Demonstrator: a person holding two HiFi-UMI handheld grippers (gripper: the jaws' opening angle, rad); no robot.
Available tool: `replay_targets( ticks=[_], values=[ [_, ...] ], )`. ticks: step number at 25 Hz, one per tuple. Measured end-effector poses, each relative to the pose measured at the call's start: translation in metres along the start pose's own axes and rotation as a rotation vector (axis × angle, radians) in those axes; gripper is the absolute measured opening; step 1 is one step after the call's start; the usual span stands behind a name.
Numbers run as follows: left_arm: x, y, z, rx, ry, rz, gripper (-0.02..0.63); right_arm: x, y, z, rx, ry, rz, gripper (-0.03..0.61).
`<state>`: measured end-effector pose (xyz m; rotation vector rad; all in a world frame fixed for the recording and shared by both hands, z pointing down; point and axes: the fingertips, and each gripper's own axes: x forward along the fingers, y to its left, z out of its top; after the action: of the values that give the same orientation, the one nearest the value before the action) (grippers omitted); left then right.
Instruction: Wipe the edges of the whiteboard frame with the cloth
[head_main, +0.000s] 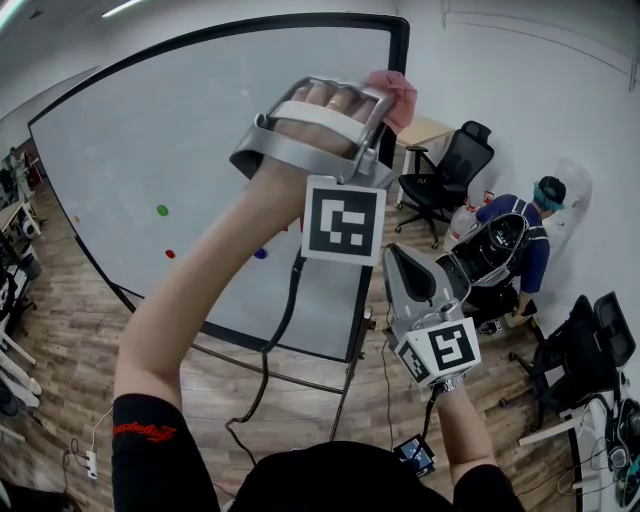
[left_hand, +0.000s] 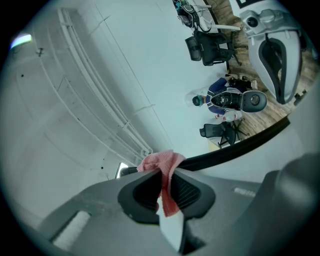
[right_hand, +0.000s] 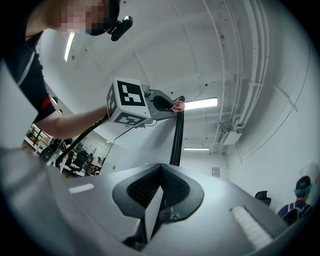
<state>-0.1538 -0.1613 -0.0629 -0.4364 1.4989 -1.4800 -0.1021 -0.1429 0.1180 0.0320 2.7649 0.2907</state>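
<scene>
Head view: the left gripper (head_main: 372, 105) lifts the cloth (head_main: 392, 95) to the frame's (head_main: 402, 60) top corner

Left gripper view: jaws pinched on the cloth, right at the black edge; best to press evenly and slide along it

Right gripper view: the right gripper (right_hand: 160, 192) is closed, empty, held below

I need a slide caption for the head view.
Left gripper holds the pink cloth at the whiteboard frame top corner; right gripper shut below.
</scene>
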Motion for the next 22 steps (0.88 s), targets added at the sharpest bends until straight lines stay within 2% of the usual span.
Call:
replay_targets(
  ticks=[22],
  values=[
    [-0.006,-0.016,0.003,0.02,0.006,0.002,0.044,0.005,-0.002,-0.009,0.027,0.008,-0.005,0.002]
  ],
)
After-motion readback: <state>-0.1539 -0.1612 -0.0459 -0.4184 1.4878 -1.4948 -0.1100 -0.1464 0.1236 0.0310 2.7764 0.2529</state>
